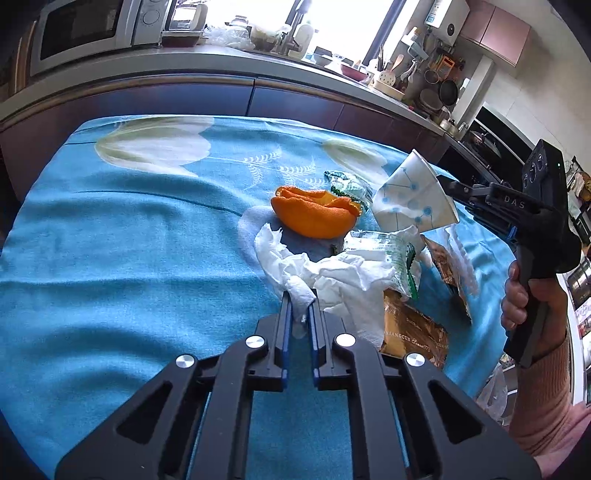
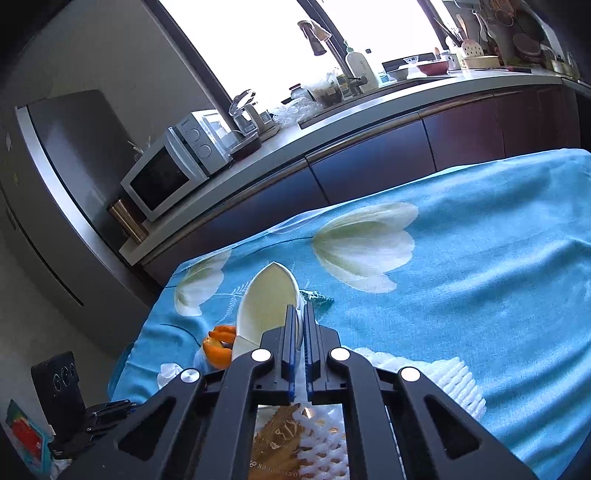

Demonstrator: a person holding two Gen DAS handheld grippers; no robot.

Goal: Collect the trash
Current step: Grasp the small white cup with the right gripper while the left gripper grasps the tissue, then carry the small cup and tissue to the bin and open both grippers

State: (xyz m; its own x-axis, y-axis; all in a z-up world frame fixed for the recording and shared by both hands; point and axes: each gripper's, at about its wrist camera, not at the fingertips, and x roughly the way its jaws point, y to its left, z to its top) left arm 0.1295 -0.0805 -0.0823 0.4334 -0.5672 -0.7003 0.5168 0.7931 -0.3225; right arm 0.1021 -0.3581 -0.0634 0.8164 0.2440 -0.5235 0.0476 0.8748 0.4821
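Note:
Trash lies on a blue flowered cloth (image 1: pixel 129 240). My left gripper (image 1: pixel 300 301) is shut on a crumpled white tissue (image 1: pixel 332 273). Behind it lie an orange peel (image 1: pixel 314 216), green-and-white wrappers (image 1: pixel 388 251) and gold-brown wrappers (image 1: pixel 413 332). My right gripper (image 2: pixel 301 314) is shut on the rim of a squashed white paper cup (image 2: pixel 266 306) with blue dots and holds it above the pile; the cup (image 1: pixel 413 199) and that gripper (image 1: pixel 448 186) show in the left wrist view. The right wrist view also shows the orange peel (image 2: pixel 218 347), white foam netting (image 2: pixel 454 384) and a gold wrapper (image 2: pixel 277 443).
A kitchen counter (image 1: pixel 221 62) with a microwave (image 1: pixel 85 29), sink tap (image 2: pixel 332 48) and utensils runs behind the table. A fridge (image 2: pixel 55 184) stands at the left. A clear plastic bag (image 1: pixel 495 391) hangs by the table's right edge.

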